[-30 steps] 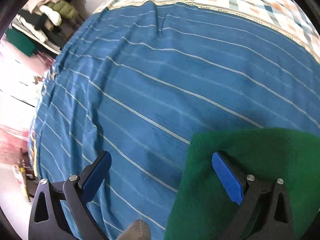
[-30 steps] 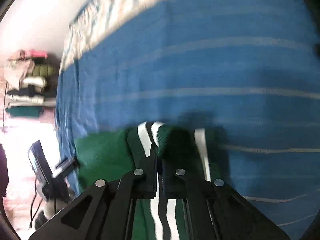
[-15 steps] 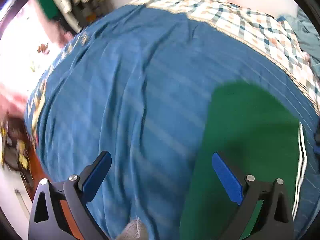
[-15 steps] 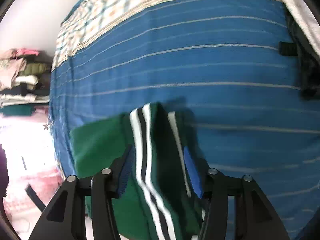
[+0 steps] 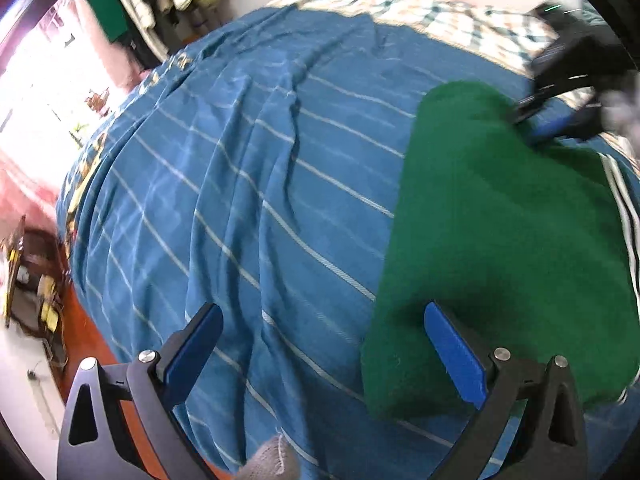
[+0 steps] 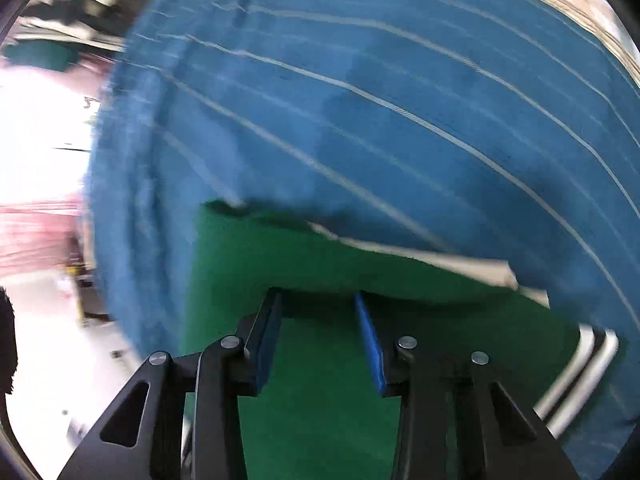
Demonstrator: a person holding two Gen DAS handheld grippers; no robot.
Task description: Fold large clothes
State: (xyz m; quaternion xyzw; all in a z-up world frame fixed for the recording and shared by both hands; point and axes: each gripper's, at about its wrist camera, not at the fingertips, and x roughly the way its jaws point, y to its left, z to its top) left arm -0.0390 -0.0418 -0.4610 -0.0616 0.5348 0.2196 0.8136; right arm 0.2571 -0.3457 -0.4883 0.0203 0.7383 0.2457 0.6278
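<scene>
- My grippers' pads (image 5: 454, 350) are blue on black arms.
- The garment (image 5: 500, 240) is green with white-and-black stripes.
- The bedspread (image 5: 240, 200) is blue, thinly white-striped.

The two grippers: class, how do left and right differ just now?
The left gripper stands wide open, one finger over the blue bedspread, one over the green garment. The right gripper is narrower, its jaws closing, both fingers over the garment. Neither pinches cloth. Both have blue pads.

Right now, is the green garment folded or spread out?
Folded: the green garment lies as a compact block on the blue bedspread, its striped edge tucked along one side.
</scene>
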